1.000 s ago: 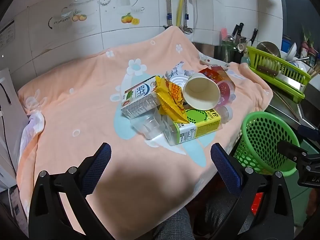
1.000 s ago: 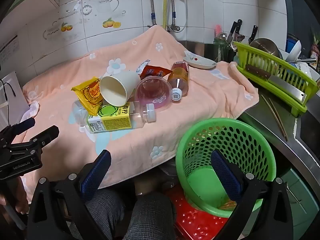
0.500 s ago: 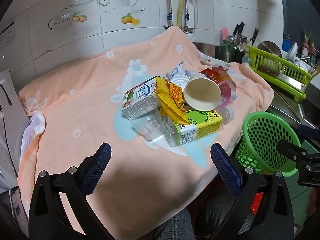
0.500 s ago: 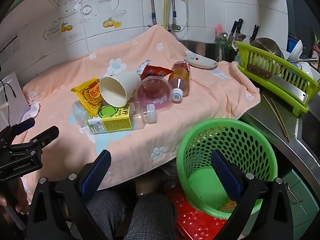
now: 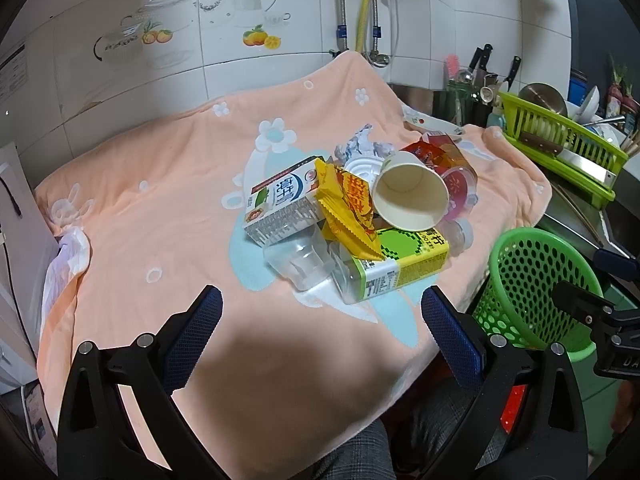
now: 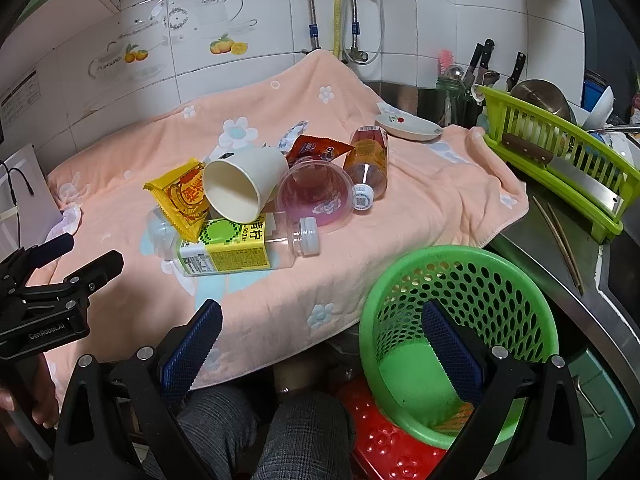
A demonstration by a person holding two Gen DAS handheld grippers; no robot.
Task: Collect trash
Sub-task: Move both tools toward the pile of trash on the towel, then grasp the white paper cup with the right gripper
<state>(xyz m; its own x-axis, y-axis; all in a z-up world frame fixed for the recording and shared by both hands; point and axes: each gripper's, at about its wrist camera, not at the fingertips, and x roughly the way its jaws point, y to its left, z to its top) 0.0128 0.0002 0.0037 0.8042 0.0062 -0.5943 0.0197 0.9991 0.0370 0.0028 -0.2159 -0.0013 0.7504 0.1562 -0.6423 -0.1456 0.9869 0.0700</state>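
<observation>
Peach terry cloth (image 5: 160,208) covers the counter, and on it the trash sits in one heap: a paper cup (image 5: 410,196) on its side, touching a yellow snack wrapper (image 5: 348,208), a milk carton (image 5: 284,204) and a clear bottle with a green-yellow label (image 6: 232,246). Beside the counter's near edge a green perforated basket (image 6: 460,280) stands on a red stool (image 6: 384,440), holding almost nothing. Both the left gripper (image 5: 322,332) and the right gripper (image 6: 322,336) hover short of the heap, jaws spread wide and empty.
</observation>
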